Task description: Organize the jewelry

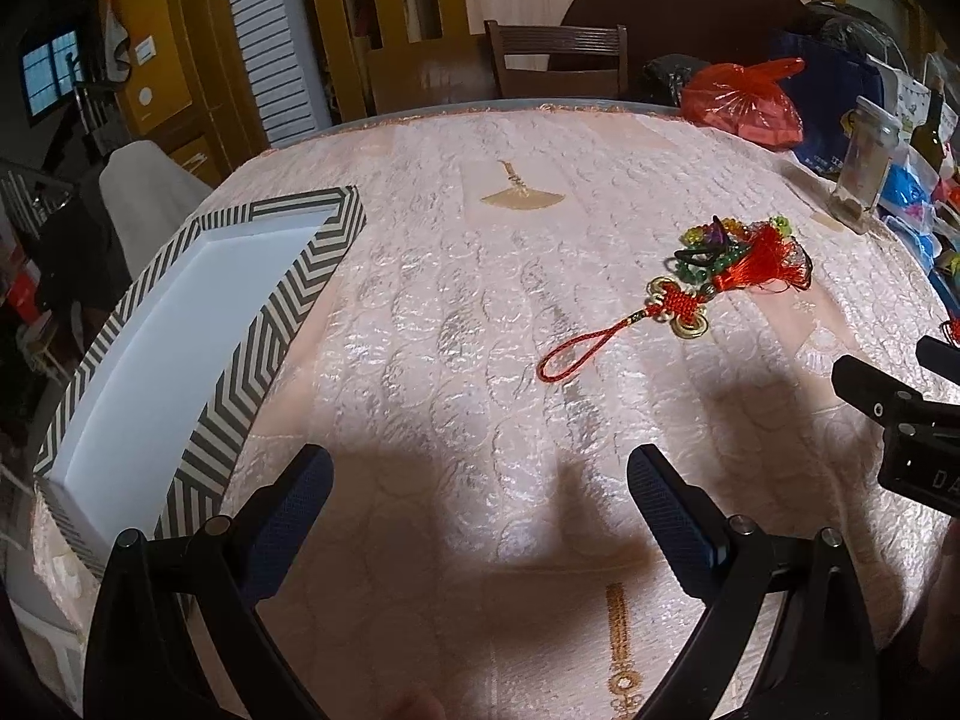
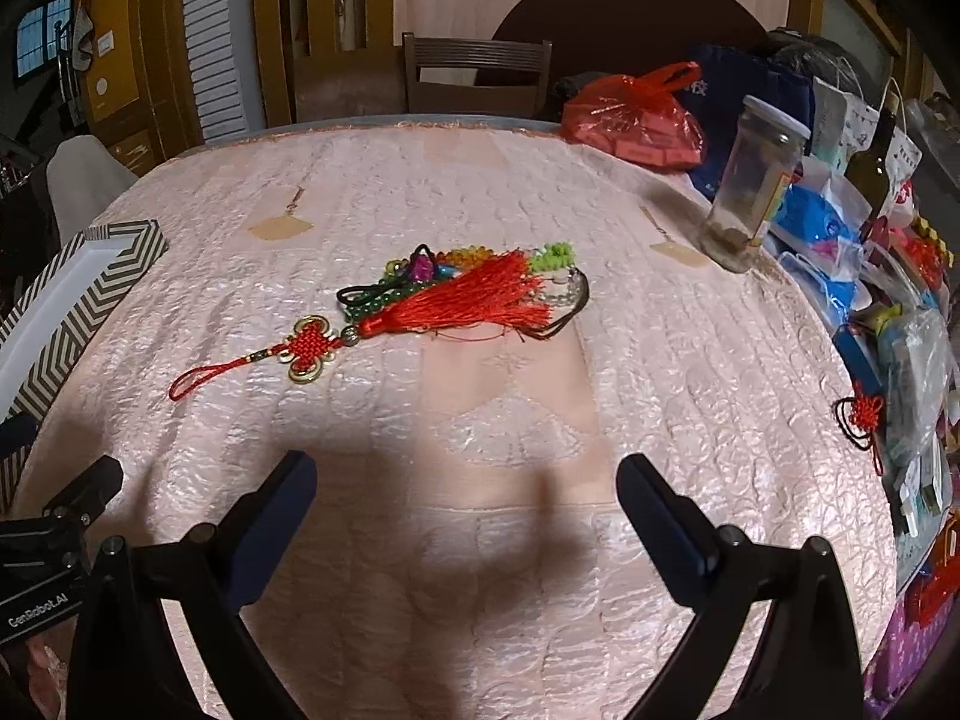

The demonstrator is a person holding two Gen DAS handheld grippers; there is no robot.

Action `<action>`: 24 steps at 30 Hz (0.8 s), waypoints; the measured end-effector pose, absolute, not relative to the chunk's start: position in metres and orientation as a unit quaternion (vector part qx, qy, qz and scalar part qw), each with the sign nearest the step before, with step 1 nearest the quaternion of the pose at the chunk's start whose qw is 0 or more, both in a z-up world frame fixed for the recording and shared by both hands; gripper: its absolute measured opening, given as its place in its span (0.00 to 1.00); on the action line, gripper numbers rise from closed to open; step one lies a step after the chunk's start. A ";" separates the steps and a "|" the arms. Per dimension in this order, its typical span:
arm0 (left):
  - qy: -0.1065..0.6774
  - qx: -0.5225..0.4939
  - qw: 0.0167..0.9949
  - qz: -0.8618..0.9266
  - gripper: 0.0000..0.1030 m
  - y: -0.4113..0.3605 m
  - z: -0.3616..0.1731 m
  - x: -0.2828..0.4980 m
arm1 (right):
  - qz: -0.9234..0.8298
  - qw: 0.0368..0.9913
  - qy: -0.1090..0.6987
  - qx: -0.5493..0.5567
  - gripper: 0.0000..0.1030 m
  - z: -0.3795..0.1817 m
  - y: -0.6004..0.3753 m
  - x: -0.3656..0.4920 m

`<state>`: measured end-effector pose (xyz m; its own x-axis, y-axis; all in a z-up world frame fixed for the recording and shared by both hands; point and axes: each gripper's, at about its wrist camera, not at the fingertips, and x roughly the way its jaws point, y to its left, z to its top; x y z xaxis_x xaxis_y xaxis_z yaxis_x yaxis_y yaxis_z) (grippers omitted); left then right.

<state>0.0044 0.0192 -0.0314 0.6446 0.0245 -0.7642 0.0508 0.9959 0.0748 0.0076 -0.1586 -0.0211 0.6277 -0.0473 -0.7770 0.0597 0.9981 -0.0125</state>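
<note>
Jewelry pile [image 2: 456,288]: a tangle of bead strands in green, orange and yellow with dark cords, lying mid-worktop, well apart from both tools.
Red knot charm [image 2: 309,348]: a woven knot with gold rings, a long red tassel [image 2: 480,294] draped over the beads, and a thin hanging loop [image 2: 198,378] trailing toward the left.
Striped box [image 1: 198,324]: 1 open tray with a chevron rim and a bare white floor, at the left edge of the worktop; likely where the pieces go.
Worktop [image 2: 660,372]: pink embroidered cloth; a glass jar [image 2: 753,180], a red bag [image 2: 636,114] and packets crowd the right side.
Left hand-held gripper [image 1: 480,516]: jaws spread wide, nothing between them, hovering over bare cloth beside the box.
Right hand-held gripper [image 2: 468,516]: jaws likewise wide apart and empty, aimed at the pile.
Step in hand: judged as the 1st pick, nothing yet boxed.
Doing it well: take the charm by its knot or loop, not the loose tassel, and lift slowly so the tangled beads underneath do not drag along.
</note>
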 end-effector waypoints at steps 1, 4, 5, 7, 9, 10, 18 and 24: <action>0.421 0.045 0.906 -0.007 0.96 0.019 -0.031 0.004 | -0.030 0.902 0.430 0.009 0.99 -0.021 -0.159 0.008; 0.421 0.047 0.906 -0.007 0.96 0.018 -0.032 0.004 | -0.032 0.902 0.431 0.008 0.99 -0.021 -0.159 0.008; 0.422 0.047 0.906 -0.005 0.96 0.018 -0.032 0.004 | -0.032 0.902 0.431 0.007 0.99 -0.021 -0.159 0.008; 0.423 0.048 0.905 -0.004 0.96 0.018 -0.033 0.005 | -0.032 0.902 0.431 0.006 0.99 -0.021 -0.158 0.008; 0.424 0.048 0.904 -0.003 0.96 0.018 -0.034 0.005 | -0.032 0.902 0.431 0.006 0.99 -0.021 -0.159 0.008; 0.424 0.048 0.904 -0.003 0.96 0.018 -0.034 0.005 | -0.032 0.902 0.431 0.006 0.99 -0.021 -0.159 0.008; 0.426 0.047 0.903 -0.004 0.96 0.019 -0.035 0.006 | -0.034 0.902 0.430 0.007 0.99 -0.021 -0.159 0.008; 0.429 0.037 0.902 -0.001 0.96 0.022 -0.036 0.007 | -0.039 0.903 0.427 0.008 0.99 -0.020 -0.160 0.008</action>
